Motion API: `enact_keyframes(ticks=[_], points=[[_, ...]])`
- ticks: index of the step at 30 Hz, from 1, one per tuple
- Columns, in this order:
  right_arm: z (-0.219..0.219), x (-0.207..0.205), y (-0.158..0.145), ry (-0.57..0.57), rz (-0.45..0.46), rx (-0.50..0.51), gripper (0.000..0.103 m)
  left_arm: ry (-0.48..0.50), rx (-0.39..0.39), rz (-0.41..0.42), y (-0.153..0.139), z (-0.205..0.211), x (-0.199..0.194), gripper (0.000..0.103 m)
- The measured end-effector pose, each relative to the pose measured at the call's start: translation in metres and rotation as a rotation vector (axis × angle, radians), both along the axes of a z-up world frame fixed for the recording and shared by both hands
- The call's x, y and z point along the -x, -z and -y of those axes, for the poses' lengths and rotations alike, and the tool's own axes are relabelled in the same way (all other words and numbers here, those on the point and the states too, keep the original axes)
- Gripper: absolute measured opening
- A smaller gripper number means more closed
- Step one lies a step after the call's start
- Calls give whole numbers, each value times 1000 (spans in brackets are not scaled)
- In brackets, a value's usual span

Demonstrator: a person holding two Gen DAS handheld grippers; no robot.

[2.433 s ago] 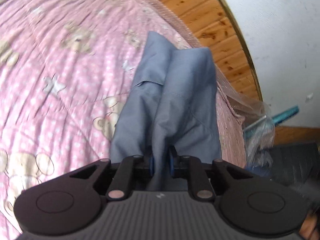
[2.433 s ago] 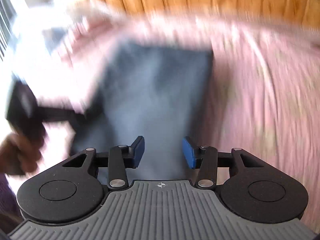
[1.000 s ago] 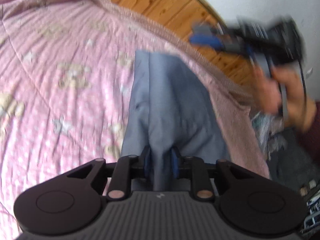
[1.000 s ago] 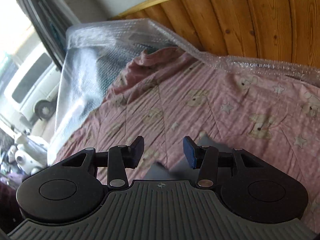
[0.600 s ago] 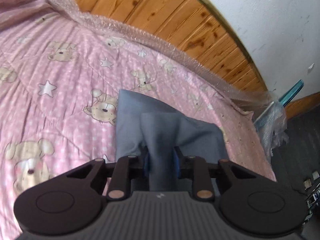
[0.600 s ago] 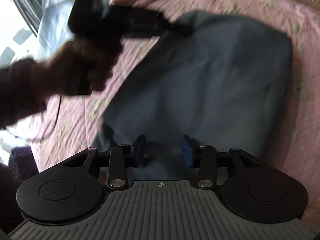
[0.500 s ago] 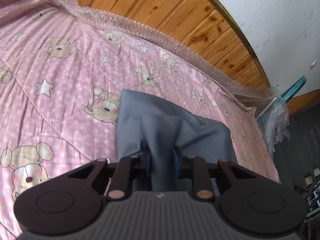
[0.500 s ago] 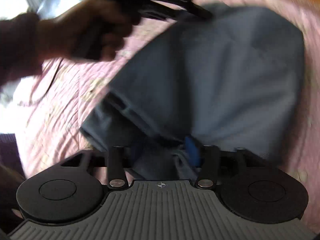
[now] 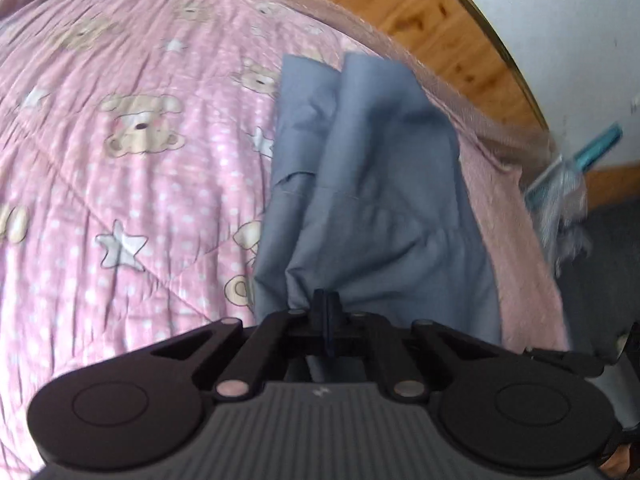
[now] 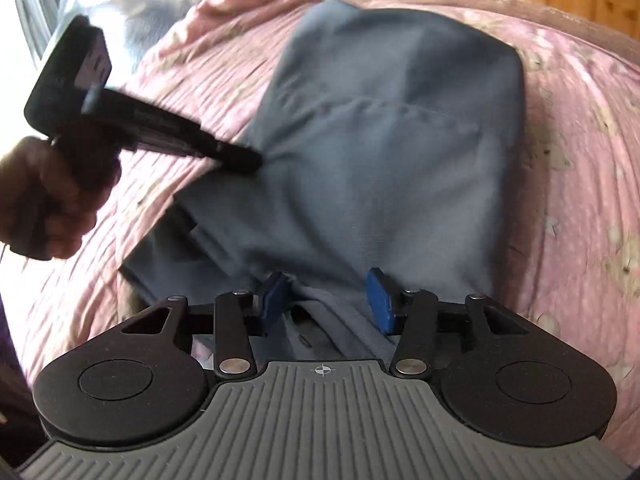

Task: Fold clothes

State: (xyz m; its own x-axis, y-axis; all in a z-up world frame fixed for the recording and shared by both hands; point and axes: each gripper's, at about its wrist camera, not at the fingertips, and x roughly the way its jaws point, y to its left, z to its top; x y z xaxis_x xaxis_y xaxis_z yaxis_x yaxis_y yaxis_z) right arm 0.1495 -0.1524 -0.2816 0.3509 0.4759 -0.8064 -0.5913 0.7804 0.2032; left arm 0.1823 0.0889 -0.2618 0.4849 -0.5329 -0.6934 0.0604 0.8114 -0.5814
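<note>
A grey-blue garment lies partly folded on the pink bear-print quilt. My left gripper is shut on the garment's near edge, which bunches at the fingertips. In the right wrist view the same garment fills the centre, and the left gripper pinches its left edge, held by a hand. My right gripper is open, its blue pads on either side of a fold of the garment's near edge.
A wooden headboard and a bubble-wrap strip run along the quilt's far edge. A teal-handled object in plastic stands by the white wall at the right. A bright window shows at the left.
The left gripper has pulled its pinched edge back, so the garment lies stretched further ahead. The right gripper has come down to the garment's near edge, with cloth between its open pads.
</note>
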Motion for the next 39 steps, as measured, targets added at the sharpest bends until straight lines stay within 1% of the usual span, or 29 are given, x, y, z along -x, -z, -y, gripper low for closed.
enact_keyframes(ticks=[1, 2, 4, 6, 8, 9, 10, 11, 12, 14, 16, 17, 20, 21, 22, 23, 24, 25, 26, 27, 28, 29, 30, 32, 34, 36, 37, 38, 39], points=[[3, -4, -8, 11, -14, -7, 52, -15, -8, 25, -8, -2, 1, 18], [10, -7, -7, 45, -29, -32, 68, -35, -21, 52, -16, -4, 3, 44], [24, -13, -3, 113, -59, -83, 95, -82, -52, 84, -25, -8, 1, 70], [39, -19, 0, 181, -89, -133, 94, -83, -55, 45, -20, -5, -7, 71], [53, -25, 3, 250, -118, -184, 82, -49, -48, -29, -4, 4, -18, 68], [60, -28, 5, 284, -133, -209, 79, -33, -49, -32, 2, 8, -19, 67], [68, -31, 7, 318, -148, -235, 67, -30, -47, -30, 5, 11, -20, 66], [75, -34, 8, 352, -163, -260, 67, -31, -39, -33, 5, 13, -21, 42], [82, -37, 10, 386, -178, -285, 66, -51, -18, -41, 5, 13, -20, 40], [91, -40, 5, 413, -195, -312, 32, -109, 43, -54, 0, 9, -15, 25], [90, -46, -14, 367, -186, -315, 14, -167, 116, -60, -10, 8, -3, 18], [87, -51, -28, 323, -170, -308, 10, -194, 148, -63, -18, 11, 5, 15], [86, -73, -82, 138, -13, -177, 8, -232, 236, -60, -43, 47, 37, 17], [89, -83, -98, 87, 50, -124, 8, -217, 250, -68, -46, 65, 44, 20], [92, -100, -107, 59, 97, -69, 9, -188, 249, -84, -44, 85, 50, 28], [96, -116, -114, 34, 137, -17, 13, -160, 248, -99, -43, 105, 55, 33], [101, -131, -112, 31, 137, 22, 19, -105, 206, -111, -39, 121, 57, 32], [106, -146, -101, 49, 125, 88, 37, -63, 166, -106, -39, 126, 58, 27], [112, -158, -91, 74, 121, 159, 45, -40, 143, -90, -40, 124, 58, 26], [118, -162, -82, 135, 148, 252, 48, -18, 120, -75, -42, 123, 59, 26], [129, -162, -79, 202, 183, 296, 46, -21, 115, -43, -48, 116, 59, 27], [144, -158, -80, 270, 208, 267, 46, -36, 123, 0, -55, 107, 58, 28], [163, -143, -86, 334, 214, 183, 46, -47, 133, 43, -62, 99, 55, 29], [198, -105, -92, 466, 198, -11, 46, -52, 137, 115, -71, 90, 41, 37], [195, -75, -78, 497, 169, -146, 46, -32, 114, 146, -69, 90, 20, 37], [172, -47, -55, 441, 146, -188, 45, -13, 39, 160, -58, 97, -5, 37], [161, -35, -43, 416, 132, -200, 42, -12, -10, 140, -49, 98, -12, 35], [154, -26, -24, 405, 109, -165, 42, -22, -54, 101, -35, 95, -18, 17], [149, -18, -6, 401, 85, -127, 42, -36, -90, 61, -19, 91, -25, 3]])
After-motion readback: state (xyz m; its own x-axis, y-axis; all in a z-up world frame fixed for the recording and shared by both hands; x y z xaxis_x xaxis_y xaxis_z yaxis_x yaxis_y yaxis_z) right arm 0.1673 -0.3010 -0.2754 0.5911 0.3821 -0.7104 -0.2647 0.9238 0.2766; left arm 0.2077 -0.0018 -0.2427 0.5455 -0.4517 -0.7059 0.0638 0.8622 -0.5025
